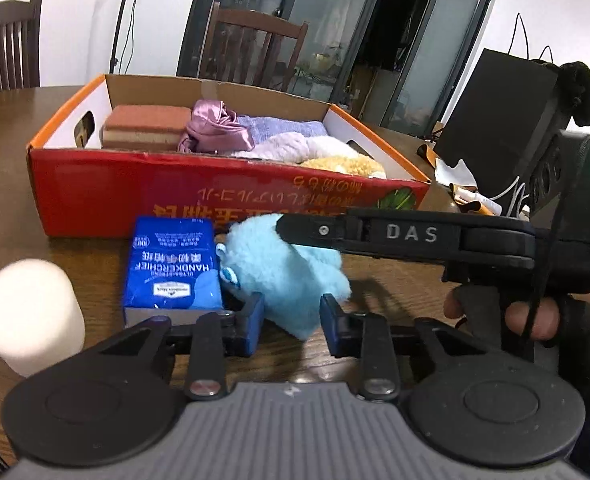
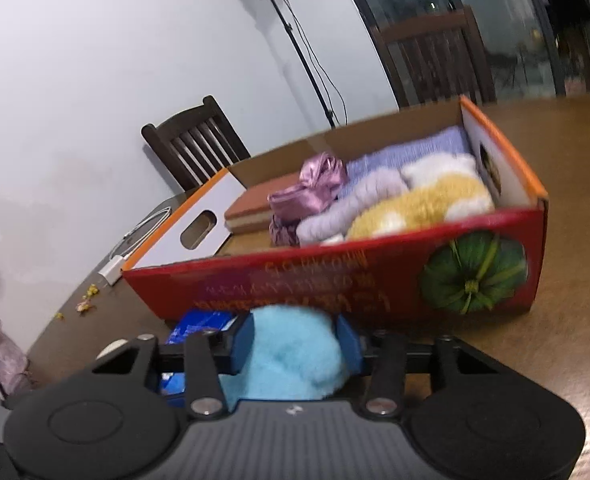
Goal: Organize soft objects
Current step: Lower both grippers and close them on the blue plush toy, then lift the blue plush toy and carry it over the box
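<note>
Your left gripper [image 1: 291,320] straddles the near end of the plush toy [image 1: 283,268], with the handkerchief pack [image 1: 173,268] just beside its left finger, touching the toy. Further left of you stands the roll [image 1: 31,316]. Beyond the toy sits the cardboard box [image 1: 107,196] on the table [image 1: 11,184], with towels [image 1: 279,126] and a cushion [image 1: 147,126] inside. Your right gripper [image 2: 293,346] reaches in from the right, its fingers either side of the same toy, with the box right behind it.
</note>
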`<state>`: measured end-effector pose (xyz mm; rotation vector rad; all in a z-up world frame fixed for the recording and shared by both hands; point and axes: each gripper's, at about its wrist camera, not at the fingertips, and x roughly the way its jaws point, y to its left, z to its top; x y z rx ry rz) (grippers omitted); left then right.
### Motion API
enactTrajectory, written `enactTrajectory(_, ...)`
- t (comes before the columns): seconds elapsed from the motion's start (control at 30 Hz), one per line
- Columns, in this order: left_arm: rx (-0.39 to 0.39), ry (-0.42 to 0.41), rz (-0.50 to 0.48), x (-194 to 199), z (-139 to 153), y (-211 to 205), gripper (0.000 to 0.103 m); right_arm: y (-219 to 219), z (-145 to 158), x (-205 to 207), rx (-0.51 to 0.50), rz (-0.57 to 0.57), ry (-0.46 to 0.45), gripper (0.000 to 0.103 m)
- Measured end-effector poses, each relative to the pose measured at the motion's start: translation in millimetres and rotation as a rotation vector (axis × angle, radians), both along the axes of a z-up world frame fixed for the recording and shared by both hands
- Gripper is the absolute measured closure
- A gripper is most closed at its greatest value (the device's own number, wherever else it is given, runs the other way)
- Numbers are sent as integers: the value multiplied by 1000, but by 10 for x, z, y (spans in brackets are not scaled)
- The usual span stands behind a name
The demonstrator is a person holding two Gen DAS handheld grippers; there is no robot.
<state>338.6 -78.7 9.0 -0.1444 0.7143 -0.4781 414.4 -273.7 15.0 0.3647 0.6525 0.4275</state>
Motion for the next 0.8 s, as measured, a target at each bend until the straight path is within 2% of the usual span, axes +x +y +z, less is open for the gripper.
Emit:
enactTrajectory(0.13,8,7,-2,-191,14,65,73,-4,22,-221,-8,9,18,71)
enactTrajectory(0.23,-14,37,-45,-462,26,206,73,-19,41,-610,-13,26,31,75)
enactTrajectory(0.3,-43,46,-76,-688,45,336,72,1,32,-917,-1,28,51,75)
enactTrajectory(0.37,-22,38,-32,-862,75,469,72,76,54,-1175,-3,48,70,74)
enactTrajectory(0.43,-20,25,9,-961,128,592,71,171,150,-1411,-25,86,31,69)
enactTrajectory(0.5,-52,13,30,-1004,178,696,69,222,284,-1572,-69,102,-48,63)
enactTrajectory(0.57,-65,3,61,-1003,189,731,65,232,356,-1573,-83,85,-83,60)
enactTrajectory(0.73,-76,5,43,-925,173,628,61,207,246,-1369,-72,37,-36,58)
enactTrajectory(0.8,-71,8,32,-886,125,568,61,171,183,-1341,-39,29,-15,58)
